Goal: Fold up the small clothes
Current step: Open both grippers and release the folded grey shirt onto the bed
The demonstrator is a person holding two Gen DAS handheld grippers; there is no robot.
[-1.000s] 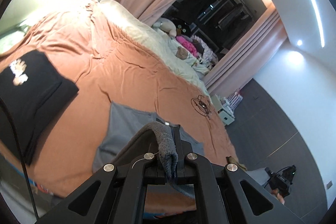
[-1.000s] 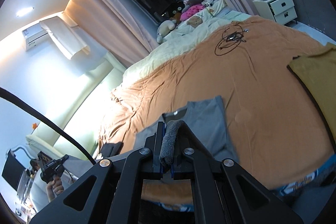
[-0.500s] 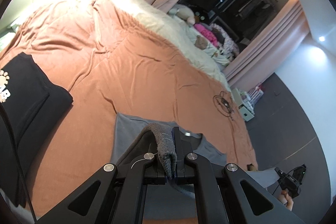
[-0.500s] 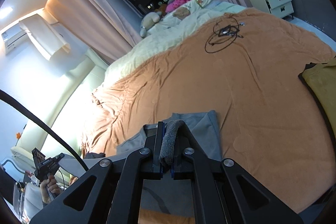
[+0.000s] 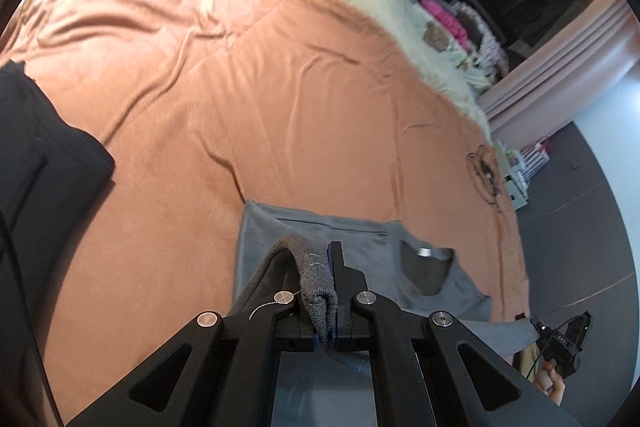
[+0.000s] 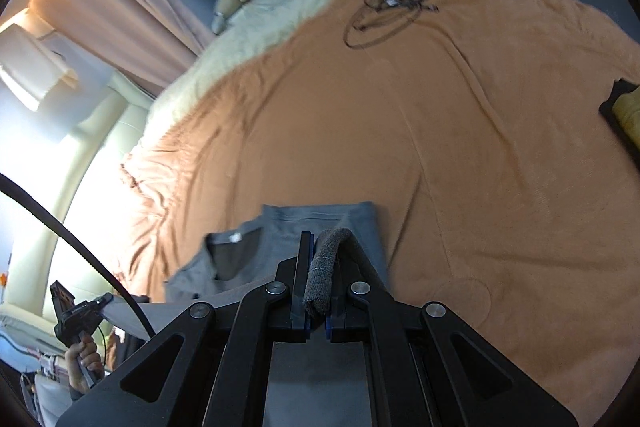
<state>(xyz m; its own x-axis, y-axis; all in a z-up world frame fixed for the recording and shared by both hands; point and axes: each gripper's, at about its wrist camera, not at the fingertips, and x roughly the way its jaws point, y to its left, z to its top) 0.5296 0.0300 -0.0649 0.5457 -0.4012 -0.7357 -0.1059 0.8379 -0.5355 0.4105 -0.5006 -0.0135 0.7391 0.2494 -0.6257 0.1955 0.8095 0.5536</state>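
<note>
Both claws, left claw (image 5: pixel 326 291) and right claw (image 6: pixel 316 279), have carried the clamped grey shirt (image 5: pixel 360 247) lower toward the bedspread (image 5: pixel 280 87).

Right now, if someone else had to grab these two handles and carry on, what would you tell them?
Left gripper: shut on an edge of the grey shirt.
Right gripper: shut on another edge of the same shirt.
Where: the shirt's collar end lies on the orange bedspread; the gripped end is lifted over it.
Done: both edges picked up and carried over the collar end.
Left: lay the held end down, let go, finish folding. A black garment lies at the left.
</note>
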